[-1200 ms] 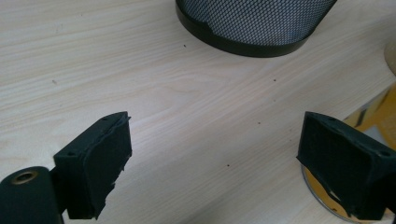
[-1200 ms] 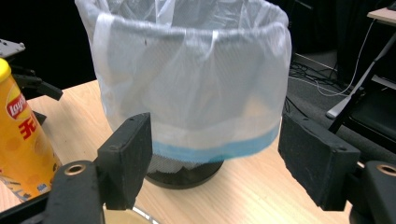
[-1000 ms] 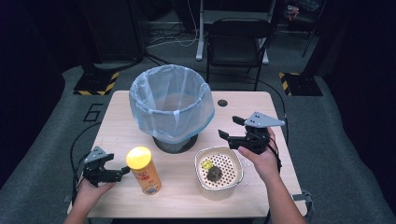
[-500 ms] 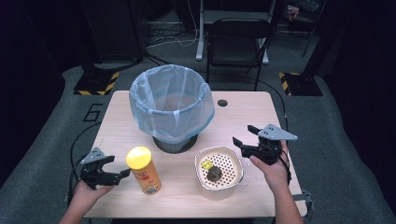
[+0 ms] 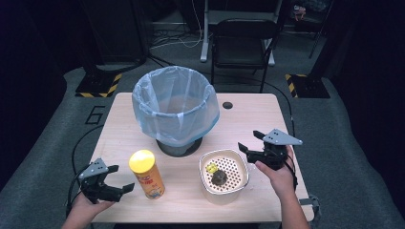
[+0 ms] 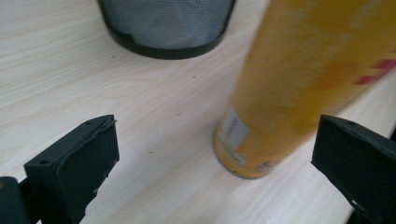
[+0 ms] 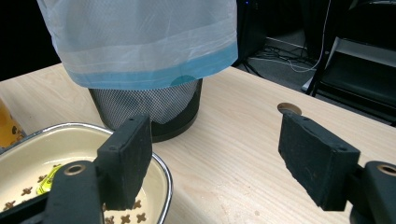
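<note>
The left gripper [image 5: 118, 179], jaws just opened wide and empty, faces the upright yellow can [image 5: 147, 174] standing just ahead between them. The right gripper [image 5: 249, 141] spreads empty beside the cream bowl's [image 5: 239, 162] rim.

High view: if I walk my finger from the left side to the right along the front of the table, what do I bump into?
left gripper → yellow can → cream bowl → right gripper
</note>
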A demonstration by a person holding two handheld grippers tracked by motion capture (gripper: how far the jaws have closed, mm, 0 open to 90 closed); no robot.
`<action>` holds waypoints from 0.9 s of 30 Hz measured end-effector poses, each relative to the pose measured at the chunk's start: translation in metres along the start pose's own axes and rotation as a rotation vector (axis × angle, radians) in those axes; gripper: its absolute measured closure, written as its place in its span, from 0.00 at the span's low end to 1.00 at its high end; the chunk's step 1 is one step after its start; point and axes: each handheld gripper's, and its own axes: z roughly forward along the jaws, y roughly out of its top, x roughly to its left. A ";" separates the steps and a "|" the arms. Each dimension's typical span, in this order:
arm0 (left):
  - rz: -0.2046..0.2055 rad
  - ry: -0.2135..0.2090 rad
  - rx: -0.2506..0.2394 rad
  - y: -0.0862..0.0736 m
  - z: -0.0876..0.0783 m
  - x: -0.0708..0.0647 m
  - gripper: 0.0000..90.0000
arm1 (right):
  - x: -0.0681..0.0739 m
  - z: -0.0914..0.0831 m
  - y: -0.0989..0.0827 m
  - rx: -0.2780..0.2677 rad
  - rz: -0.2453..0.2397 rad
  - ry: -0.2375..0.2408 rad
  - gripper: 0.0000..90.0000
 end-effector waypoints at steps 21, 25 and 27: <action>0.042 -0.137 -0.013 0.018 0.036 -0.035 0.02 | -0.012 -0.001 -0.016 0.021 0.048 -0.016 0.28; 0.053 -0.138 -0.044 0.019 0.042 -0.034 0.05 | -0.014 -0.001 -0.018 0.024 0.060 -0.022 0.28; 0.044 -0.141 -0.062 0.018 0.044 -0.034 0.08 | -0.014 -0.001 -0.019 0.027 0.063 -0.025 0.28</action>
